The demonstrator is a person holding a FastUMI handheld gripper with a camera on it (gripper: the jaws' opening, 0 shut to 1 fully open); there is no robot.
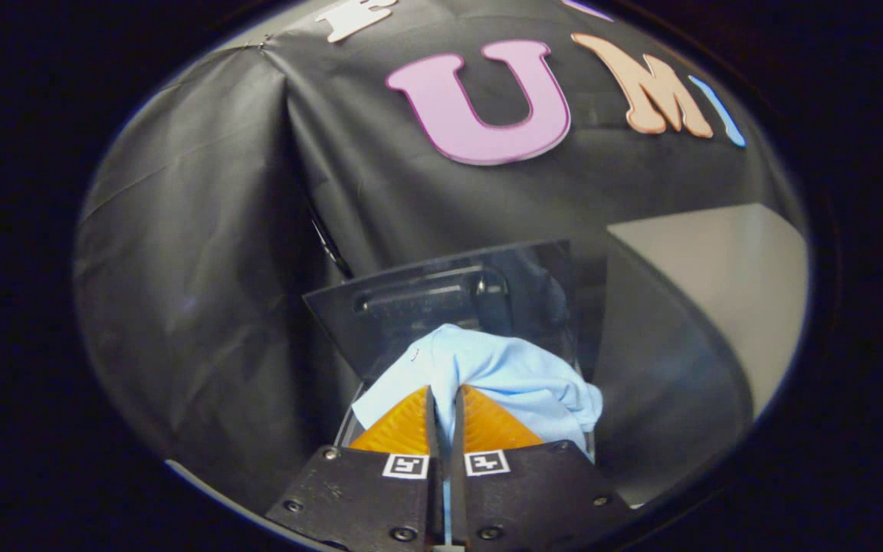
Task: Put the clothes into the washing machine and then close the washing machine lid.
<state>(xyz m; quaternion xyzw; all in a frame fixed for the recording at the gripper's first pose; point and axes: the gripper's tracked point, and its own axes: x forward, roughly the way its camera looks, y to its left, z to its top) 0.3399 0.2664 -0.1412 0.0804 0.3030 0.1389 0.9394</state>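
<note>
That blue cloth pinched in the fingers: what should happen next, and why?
Probably carry it forward and lower it. The gripper is shut on the light blue cloth, which bunches just ahead of the fingers, with the washing machine lid raised open beyond it.

Raised lid (441, 299) blocks path beyond gripper (442, 399); cloth (503, 368) pinched between fingers; right side seemingly open.

No legible txt; only coded square markers (406, 465) on gripper (442, 399), fingers pinched together.
</note>
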